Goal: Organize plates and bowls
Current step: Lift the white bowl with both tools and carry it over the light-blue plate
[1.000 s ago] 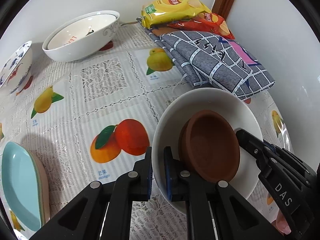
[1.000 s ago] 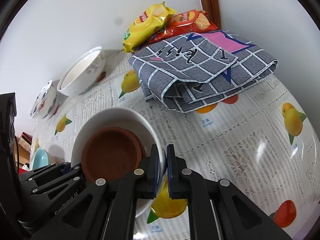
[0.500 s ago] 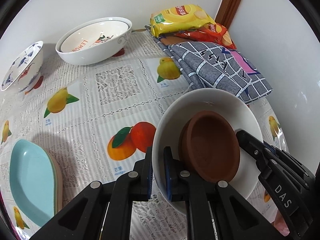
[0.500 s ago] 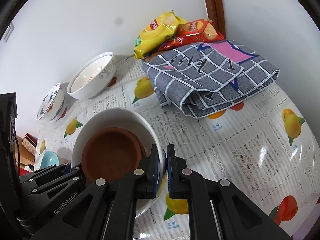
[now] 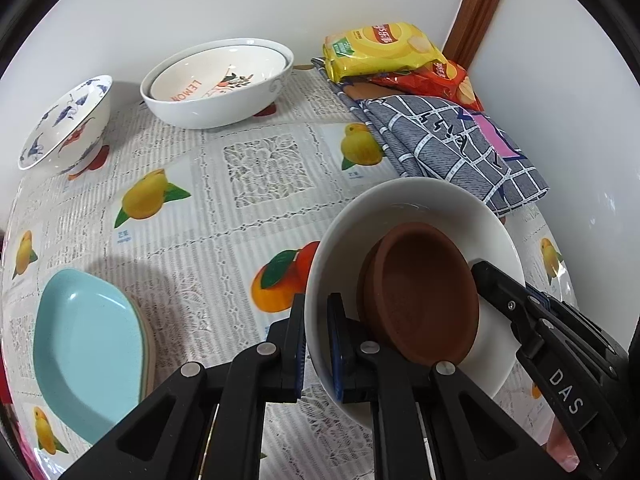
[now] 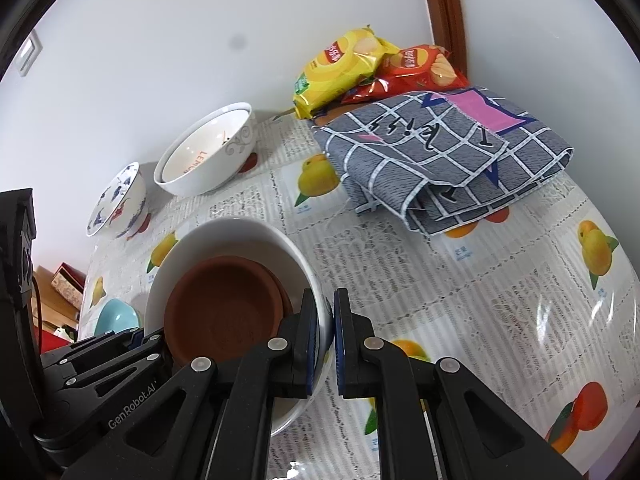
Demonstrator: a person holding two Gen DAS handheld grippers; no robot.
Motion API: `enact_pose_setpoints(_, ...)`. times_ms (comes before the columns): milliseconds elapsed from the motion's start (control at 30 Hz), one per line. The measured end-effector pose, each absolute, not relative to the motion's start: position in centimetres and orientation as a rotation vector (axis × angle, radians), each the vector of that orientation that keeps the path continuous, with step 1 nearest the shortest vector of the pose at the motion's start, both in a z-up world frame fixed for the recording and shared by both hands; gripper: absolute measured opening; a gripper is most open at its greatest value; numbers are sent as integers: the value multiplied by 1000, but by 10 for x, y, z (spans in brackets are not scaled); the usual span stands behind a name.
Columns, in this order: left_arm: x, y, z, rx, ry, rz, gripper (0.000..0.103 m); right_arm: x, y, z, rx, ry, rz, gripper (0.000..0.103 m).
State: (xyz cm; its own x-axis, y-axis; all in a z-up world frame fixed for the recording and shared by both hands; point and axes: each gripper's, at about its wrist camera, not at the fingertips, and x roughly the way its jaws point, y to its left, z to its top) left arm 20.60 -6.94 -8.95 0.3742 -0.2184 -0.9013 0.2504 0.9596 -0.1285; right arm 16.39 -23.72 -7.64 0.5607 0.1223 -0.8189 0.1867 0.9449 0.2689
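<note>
The white bowl (image 5: 408, 216) hung above the surface (image 5: 264, 184), carried between both tools, with a brown dish (image 5: 424, 296) lying loose inside it. The left tool (image 5: 316, 344) was clamped on the bowl's rim at about 8 o'clock in the left wrist view, one finger outside the wall and one inside. The right tool (image 6: 326, 340) was clamped on the opposite rim, at about 4 o'clock of the bowl in its own view. Both grips were thin pinches on a smooth glazed edge.

The main risk I judged was the brown dish: it sat tilted against the bowl's wall, unheld, so any tipping of the bowl could have slid it out or knocked it against the left tool's inner finger. A second risk was uneven motion of the two hands; if one had pulled ahead, the rim could have twisted out of a pinch and the bowl dropped onto the surface.

Where the bowl was headed could not be told. The stacked white bowls (image 5: 218, 84) stood at 11 o'clock, a blue patterned bowl (image 5: 66, 124) at 10, and blue plates (image 5: 88, 356) at 8. The folded cloth (image 5: 452, 148) and snack bags (image 5: 384, 50) lay close at 1 o'clock, near enough to snag a careless swing.
</note>
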Motion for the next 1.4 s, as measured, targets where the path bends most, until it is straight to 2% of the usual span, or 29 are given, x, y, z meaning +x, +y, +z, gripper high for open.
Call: enact_pose_setpoints(1400,192,-6,-67,-11,1111,-239,10,160,-181,-59,331,950,49,9)
